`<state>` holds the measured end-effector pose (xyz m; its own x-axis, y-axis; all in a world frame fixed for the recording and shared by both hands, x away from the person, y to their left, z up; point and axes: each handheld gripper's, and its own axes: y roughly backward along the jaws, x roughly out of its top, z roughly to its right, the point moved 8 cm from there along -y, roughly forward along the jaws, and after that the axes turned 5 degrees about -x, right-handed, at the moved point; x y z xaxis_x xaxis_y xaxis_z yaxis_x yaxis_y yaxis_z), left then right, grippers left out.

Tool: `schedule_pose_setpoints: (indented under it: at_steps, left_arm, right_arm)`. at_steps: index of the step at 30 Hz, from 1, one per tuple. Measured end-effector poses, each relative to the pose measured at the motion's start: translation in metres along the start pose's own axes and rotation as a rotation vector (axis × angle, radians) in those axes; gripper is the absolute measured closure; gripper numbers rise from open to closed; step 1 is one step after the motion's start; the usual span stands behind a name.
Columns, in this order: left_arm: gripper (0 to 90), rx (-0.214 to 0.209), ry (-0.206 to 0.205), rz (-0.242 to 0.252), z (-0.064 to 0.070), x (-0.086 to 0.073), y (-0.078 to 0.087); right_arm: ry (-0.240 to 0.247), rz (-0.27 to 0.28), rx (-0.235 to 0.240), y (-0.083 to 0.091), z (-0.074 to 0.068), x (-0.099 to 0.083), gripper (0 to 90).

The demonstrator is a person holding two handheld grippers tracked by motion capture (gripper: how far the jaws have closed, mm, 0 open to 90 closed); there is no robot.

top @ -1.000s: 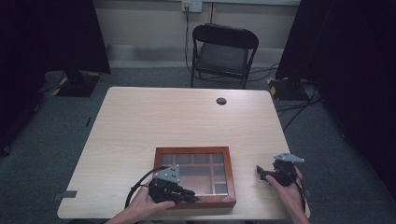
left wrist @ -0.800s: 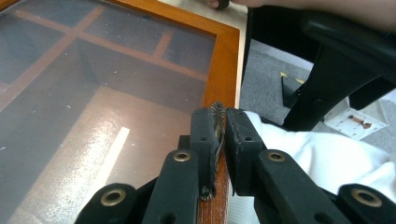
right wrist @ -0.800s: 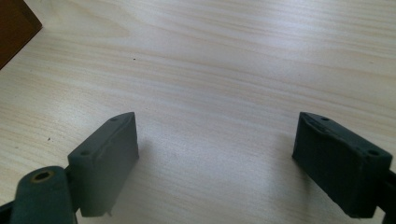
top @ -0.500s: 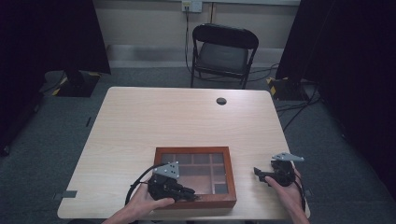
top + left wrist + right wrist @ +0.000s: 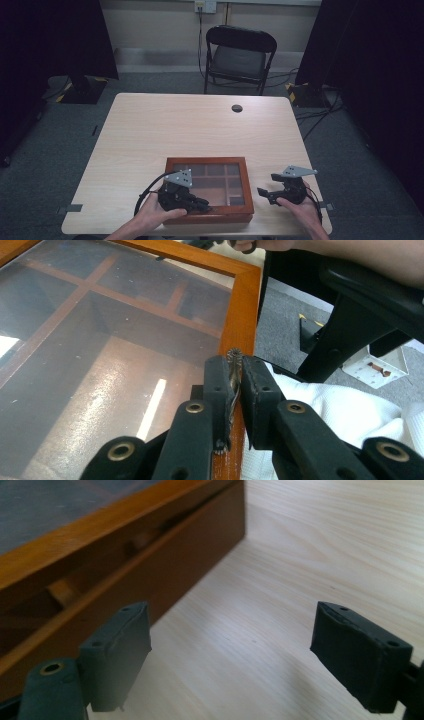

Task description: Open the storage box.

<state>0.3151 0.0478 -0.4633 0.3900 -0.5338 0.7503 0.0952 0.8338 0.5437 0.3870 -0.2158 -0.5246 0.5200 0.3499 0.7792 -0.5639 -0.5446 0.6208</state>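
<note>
Jaws of the left gripper (image 5: 234,390) pinch what looks like the box's (image 5: 172,165) small brass clasp (image 5: 233,360), which could slip free, while the right gripper (image 5: 232,655) stands agape beside it.

A light wooden table (image 5: 150,130) is set on grey carpet (image 5: 60,150). A black folding chair (image 5: 239,57) is placed behind it, against a pale wall (image 5: 155,22) flanked by dark curtains (image 5: 50,35).

The high view is dim, its corners falling to black, with the bench (image 5: 200,130) evenly lit; ahead of the left jaws bright glare streaks the glass lid (image 5: 100,365); the right jaws are soft, the box (image 5: 100,565) beyond them blurred.
</note>
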Motion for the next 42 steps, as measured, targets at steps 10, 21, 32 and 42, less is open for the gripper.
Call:
schedule_pose_setpoints:
  at_steps: [10,21,32,42]
  left_arm:
    - [81.9,-0.006,0.005,0.005,0.001,0.005,0.004]
    - [81.1,-0.03,0.04,0.037,-0.002,-0.002,0.004]
    - [59.8,0.01,0.032,0.051,-0.008,-0.015,0.031]
    - [28.9,0.082,0.007,0.08,-0.011,-0.031,0.051]
  right_arm:
    - [0.053,0.023,0.064,-0.002,-0.023,0.011,14.9]
    - [0.067,0.024,0.074,-0.005,-0.029,0.013,16.0]
    - [0.045,0.044,0.07,-0.004,-0.028,0.017,16.1]
    - [0.033,0.059,0.062,-0.004,-0.027,0.019,16.3]
